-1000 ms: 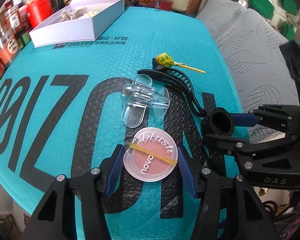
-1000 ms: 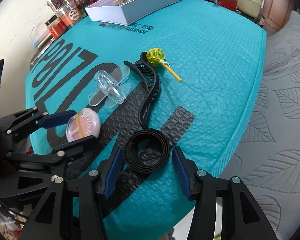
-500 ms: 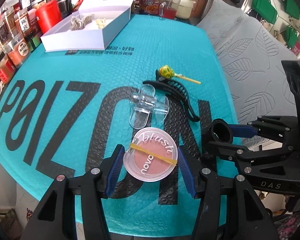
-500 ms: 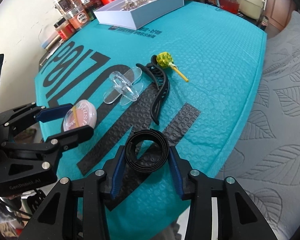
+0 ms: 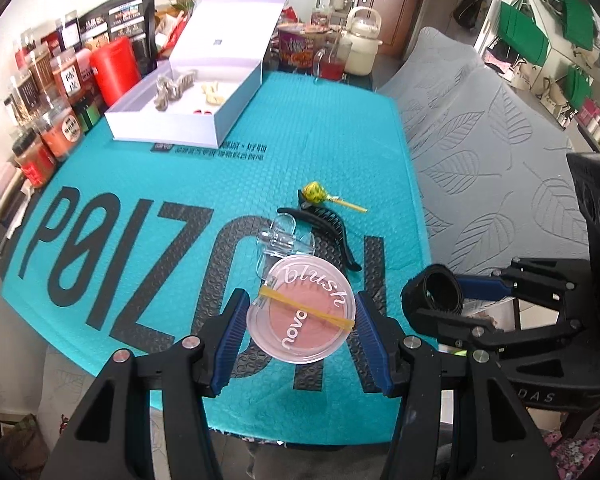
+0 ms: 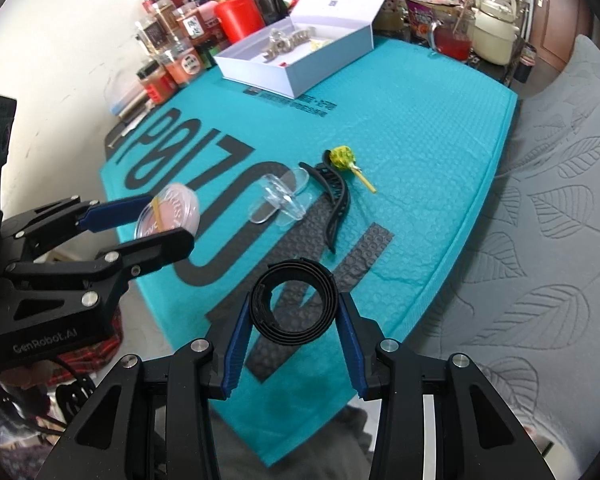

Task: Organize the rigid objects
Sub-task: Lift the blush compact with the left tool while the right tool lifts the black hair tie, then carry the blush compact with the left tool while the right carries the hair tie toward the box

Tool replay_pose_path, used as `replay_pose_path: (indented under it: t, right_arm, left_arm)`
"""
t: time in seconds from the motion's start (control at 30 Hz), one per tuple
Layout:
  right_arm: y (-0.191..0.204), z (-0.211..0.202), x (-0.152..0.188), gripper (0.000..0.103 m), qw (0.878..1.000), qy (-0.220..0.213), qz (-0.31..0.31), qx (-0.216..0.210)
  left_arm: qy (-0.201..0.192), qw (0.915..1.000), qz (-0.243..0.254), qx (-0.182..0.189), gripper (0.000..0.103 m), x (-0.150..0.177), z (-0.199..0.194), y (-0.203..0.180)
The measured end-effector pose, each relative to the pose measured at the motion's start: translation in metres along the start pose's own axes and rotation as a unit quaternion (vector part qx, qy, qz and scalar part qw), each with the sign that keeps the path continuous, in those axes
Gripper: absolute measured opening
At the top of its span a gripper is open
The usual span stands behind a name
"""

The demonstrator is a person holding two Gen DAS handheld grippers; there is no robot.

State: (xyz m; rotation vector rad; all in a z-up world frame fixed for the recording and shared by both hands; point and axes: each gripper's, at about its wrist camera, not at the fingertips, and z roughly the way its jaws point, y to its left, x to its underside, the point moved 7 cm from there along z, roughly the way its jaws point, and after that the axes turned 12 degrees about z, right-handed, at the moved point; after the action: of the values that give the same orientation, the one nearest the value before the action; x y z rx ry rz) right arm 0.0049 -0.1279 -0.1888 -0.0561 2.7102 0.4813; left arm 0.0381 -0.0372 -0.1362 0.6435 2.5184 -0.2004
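Note:
My left gripper (image 5: 302, 304) is shut on a round pink blush compact (image 5: 300, 322) with a yellow rubber band across its lid, held above the teal mat (image 5: 180, 184). My right gripper (image 6: 294, 308) is shut on a coiled black strap (image 6: 300, 270), also lifted off the mat. Each wrist view shows the other gripper: the right one (image 5: 436, 296) with the coil, the left one (image 6: 168, 218) with the compact (image 6: 176, 204). On the mat lie a clear hair clip (image 5: 284, 240), a black hair clip (image 5: 332, 228) and a yellow lollipop (image 5: 314, 193).
An open white box (image 5: 188, 120) holding small items stands at the mat's far end. Jars and a red canister (image 5: 114, 68) line the left wall. A kettle (image 5: 362, 46) and a red drink stand behind. A grey quilted bed (image 5: 480, 160) borders the mat on the right.
Both grippers have risen, lifting the compact and the strap coil off the mat. The right jaws drew in onto the coil. The clips and lollipop stayed put.

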Motion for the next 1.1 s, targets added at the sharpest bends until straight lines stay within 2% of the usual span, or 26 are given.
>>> replay_pose_path:
  t: [0.23,0.4,0.77,1.1]
  right_arm:
    - [0.01,-0.02,0.012,0.041,1.0,-0.003,-0.008,-0.013]
    - [0.014,-0.028,0.007,0.041,1.0,-0.016,-0.014,-0.011]
    - [0.033,-0.02,-0.007,0.041,1.0,-0.019,-0.01,-0.001]
    - [0.06,0.003,-0.032,0.041,0.999,-0.018,0.034,0.019]
  left_arm:
    - [-0.016,0.9998,0.001,-0.01,0.054,-0.003,-0.023,-0.002]
    - [-0.024,0.9997,0.003,-0.011,0.054,-0.004,-0.032,0.0]
    - [-0.021,0.9995,0.016,0.019,0.054,-0.013,-0.023,0.025]
    - [-0.009,0.9967,0.061,0.053,0.054,-0.035,-0.007,0.068]
